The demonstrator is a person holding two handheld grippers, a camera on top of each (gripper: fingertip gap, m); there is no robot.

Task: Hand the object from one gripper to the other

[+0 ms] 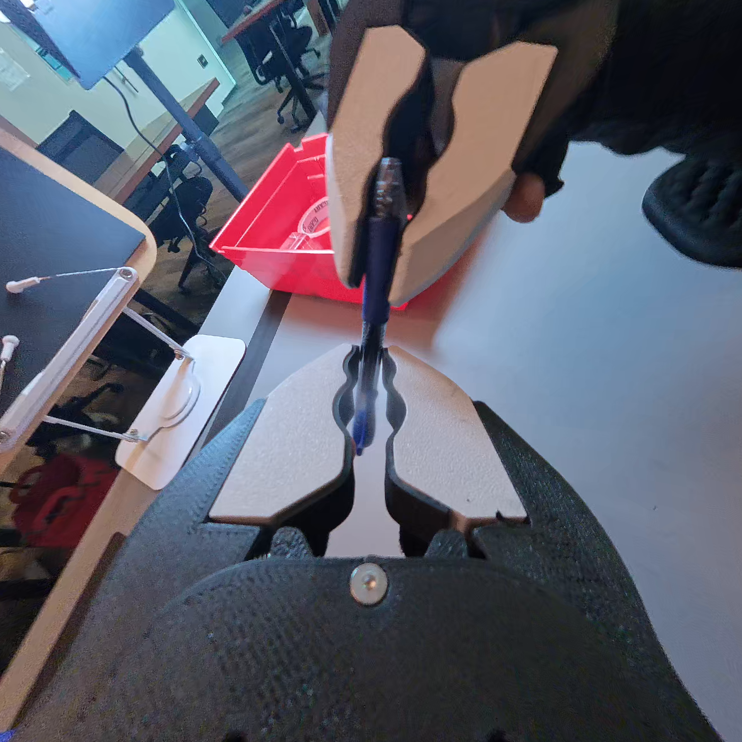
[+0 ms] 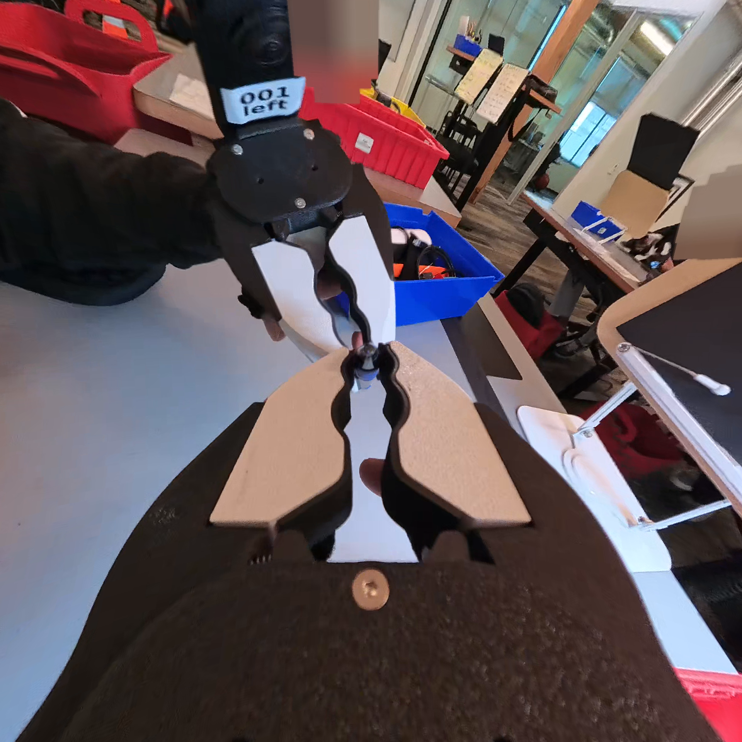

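Closest, left gripper [image 1: 367, 353], pinching the blue pen [image 1: 375, 281] near its clip end above the grey counter [image 1: 582, 361]. Opposite, right gripper [image 2: 367, 353], clamped on the tip end, in front of the red bin [image 1: 265, 229]. Likely mid-handover, both holding. Risk: early release or sideways pull, with the slim barrel slipping down onto the counter.

pen [image 2: 364, 367] mostly hidden between claws, red bin [image 1: 257, 241] partly covered
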